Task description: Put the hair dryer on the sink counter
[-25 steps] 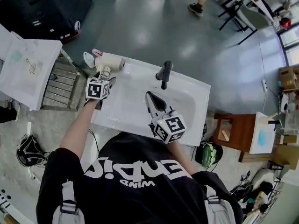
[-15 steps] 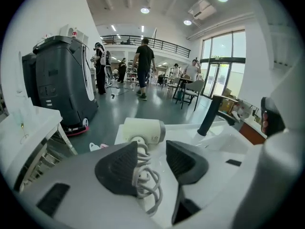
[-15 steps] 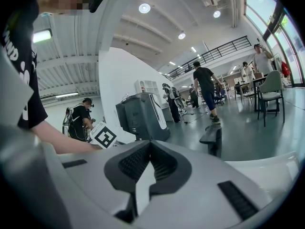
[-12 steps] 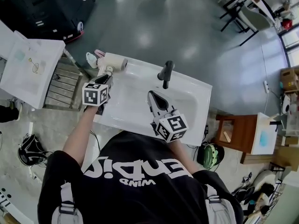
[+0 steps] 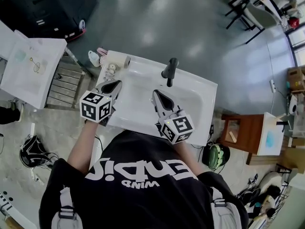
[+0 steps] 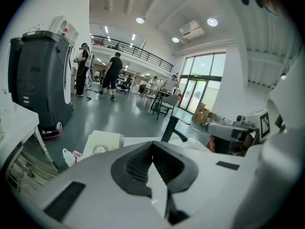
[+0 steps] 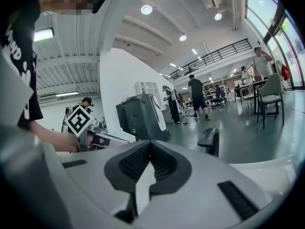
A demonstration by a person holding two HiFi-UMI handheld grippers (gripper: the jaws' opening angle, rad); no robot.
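The cream hair dryer (image 5: 114, 62) lies on the far left corner of the white sink counter (image 5: 198, 87), free of both grippers. In the left gripper view the hair dryer (image 6: 102, 145) shows just past the jaws. My left gripper (image 5: 113, 86) hovers a short way on the near side of it, jaws shut with nothing between them (image 6: 152, 145). My right gripper (image 5: 159, 97) hangs over the basin below the black faucet (image 5: 168, 71), its jaws also shut and empty (image 7: 150, 145).
Small bottles (image 5: 93, 57) stand just off the counter's left end beside the dryer. A white table (image 5: 28, 66) and a slatted rack (image 5: 62, 87) lie to the left, with a black machine (image 5: 43, 8) behind. A wooden stand (image 5: 238, 132) is at the right.
My left gripper has drawn back from the hair dryer's handle toward the person and its jaws have closed. The dryer stays on the counter corner. The right gripper has barely moved.
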